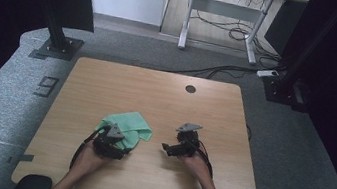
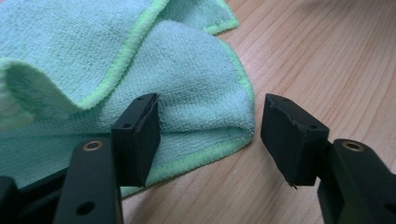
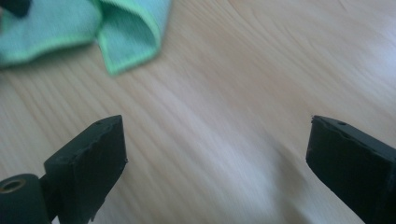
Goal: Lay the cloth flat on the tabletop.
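Observation:
A mint-green cloth (image 1: 130,123) lies crumpled and partly folded on the wooden table (image 1: 156,93), left of centre. My left gripper (image 1: 120,141) rests at the cloth's near edge. In the left gripper view the cloth (image 2: 196,74) has a folded corner lying just ahead of the open left gripper (image 2: 210,135), and neither pad presses on it. My right gripper (image 1: 168,148) is to the right of the cloth, apart from it and pointing left. In the right gripper view the right gripper (image 3: 217,154) stands wide open over bare wood, with the cloth (image 3: 126,32) at the upper left.
A round dark hole (image 1: 190,88) sits near the table's far edge. Beyond the table are grey carpet, a black post base (image 1: 57,47) at the left, cables (image 1: 220,71) and a white desk frame (image 1: 229,12). Bare wood lies to the right of the cloth.

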`<state>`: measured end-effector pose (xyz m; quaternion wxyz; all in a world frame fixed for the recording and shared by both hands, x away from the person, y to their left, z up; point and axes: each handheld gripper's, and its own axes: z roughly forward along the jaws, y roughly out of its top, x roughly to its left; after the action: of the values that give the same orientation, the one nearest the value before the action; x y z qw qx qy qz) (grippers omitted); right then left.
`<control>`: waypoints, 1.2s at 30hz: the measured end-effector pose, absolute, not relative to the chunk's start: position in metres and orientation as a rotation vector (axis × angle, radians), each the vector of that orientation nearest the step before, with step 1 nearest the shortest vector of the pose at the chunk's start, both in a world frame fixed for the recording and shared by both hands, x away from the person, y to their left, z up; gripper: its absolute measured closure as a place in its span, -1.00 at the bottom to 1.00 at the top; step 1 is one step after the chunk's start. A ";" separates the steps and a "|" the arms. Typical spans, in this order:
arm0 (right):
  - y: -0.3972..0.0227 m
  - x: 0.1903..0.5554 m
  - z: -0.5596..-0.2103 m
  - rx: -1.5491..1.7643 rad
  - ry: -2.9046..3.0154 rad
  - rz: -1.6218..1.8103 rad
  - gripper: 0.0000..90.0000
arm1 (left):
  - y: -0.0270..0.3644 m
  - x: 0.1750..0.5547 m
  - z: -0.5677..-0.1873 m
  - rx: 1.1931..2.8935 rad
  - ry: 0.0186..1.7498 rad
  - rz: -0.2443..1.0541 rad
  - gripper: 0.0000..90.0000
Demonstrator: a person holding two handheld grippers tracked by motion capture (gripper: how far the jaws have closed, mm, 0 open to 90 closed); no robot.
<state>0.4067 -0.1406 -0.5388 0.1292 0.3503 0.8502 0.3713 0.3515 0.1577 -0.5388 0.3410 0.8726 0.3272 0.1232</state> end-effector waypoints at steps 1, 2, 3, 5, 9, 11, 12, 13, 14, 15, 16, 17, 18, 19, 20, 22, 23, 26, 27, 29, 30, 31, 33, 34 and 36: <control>-0.135 0.409 -0.538 1.010 2.473 1.083 -0.89 | 0.157 0.352 -0.540 2.274 0.849 0.326 -0.19; -0.130 0.412 -0.537 1.003 2.476 1.087 -0.89 | 0.157 0.352 -0.540 2.279 0.846 0.333 -0.20; -0.125 0.414 -0.536 0.997 2.480 1.091 -0.89 | 0.157 0.351 -0.541 2.282 0.839 0.341 -0.19; -0.116 0.419 -0.536 1.000 2.480 1.102 -0.90 | 0.158 0.352 -0.541 2.283 0.835 0.351 -0.16; -0.101 0.429 -0.536 1.005 2.484 1.112 -0.90 | 0.161 0.353 -0.541 2.272 0.842 0.348 -0.02; -0.094 0.433 -0.536 1.012 2.483 1.112 -0.90 | 0.162 0.354 -0.541 2.269 0.848 0.349 0.06; -0.091 0.435 -0.536 1.009 2.480 1.110 -0.90 | 0.163 0.354 -0.541 2.268 0.850 0.350 0.11; -0.089 0.437 -0.537 1.009 2.481 1.108 -0.90 | 0.163 0.355 -0.541 2.265 0.853 0.351 0.16; -0.086 0.438 -0.537 1.010 2.481 1.105 -0.90 | 0.164 0.355 -0.541 2.262 0.857 0.354 0.26; -0.084 0.439 -0.538 1.011 2.480 1.100 -0.90 | 0.165 0.356 -0.541 2.258 0.863 0.358 0.34; -0.082 0.441 -0.540 1.010 2.480 1.092 -0.90 | 0.166 0.357 -0.540 2.258 0.865 0.360 0.43; -0.080 0.442 -0.541 1.015 2.479 1.088 -0.90 | 0.167 0.357 -0.540 2.255 0.872 0.362 0.52; -0.078 0.443 -0.543 1.018 2.480 1.081 -0.90 | 0.168 0.358 -0.540 2.255 0.875 0.359 0.60; -0.077 0.444 -0.545 1.018 2.482 1.069 -0.90 | 0.168 0.359 -0.539 2.249 0.879 0.349 0.66; -0.076 0.445 -0.547 1.015 2.483 1.056 -0.90 | 0.170 0.360 -0.538 2.241 0.879 0.338 0.70; -0.075 0.444 -0.552 1.004 2.483 1.020 -0.93 | 0.173 0.360 -0.535 2.222 0.877 0.319 0.72; -0.076 0.444 -0.553 1.006 2.469 1.031 -0.93 | 0.175 0.360 -0.532 2.208 0.877 0.316 0.73; -0.079 0.441 -0.552 1.025 2.459 1.026 -0.90 | 0.185 0.361 -0.522 2.149 0.887 0.314 0.73; -0.081 0.440 -0.552 1.029 2.460 1.019 -0.90 | 0.190 0.361 -0.519 2.129 0.895 0.316 0.73; -0.084 0.439 -0.551 1.041 2.461 1.007 -0.90 | 0.198 0.362 -0.514 2.099 0.915 0.327 0.73; -0.086 0.438 -0.551 1.041 2.460 1.007 -0.90 | 0.203 0.362 -0.512 2.085 0.926 0.332 0.73; -0.089 0.438 -0.551 1.043 2.459 1.006 -0.90 | 0.208 0.363 -0.510 2.073 0.936 0.337 0.73; -0.094 0.436 -0.551 1.051 2.453 1.004 -0.90 | 0.216 0.364 -0.508 2.047 0.958 0.343 0.73; -0.096 0.435 -0.551 1.061 2.452 1.002 -0.90 | 0.219 0.365 -0.507 2.036 0.966 0.347 0.73; -0.101 0.434 -0.551 1.058 2.454 0.999 -0.90 | 0.225 0.366 -0.504 2.018 0.978 0.360 0.73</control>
<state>0.4345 -0.1013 -0.5513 0.1438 0.3670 0.8512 0.3465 0.3660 0.2253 -0.5045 0.4216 0.8056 0.3906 0.1439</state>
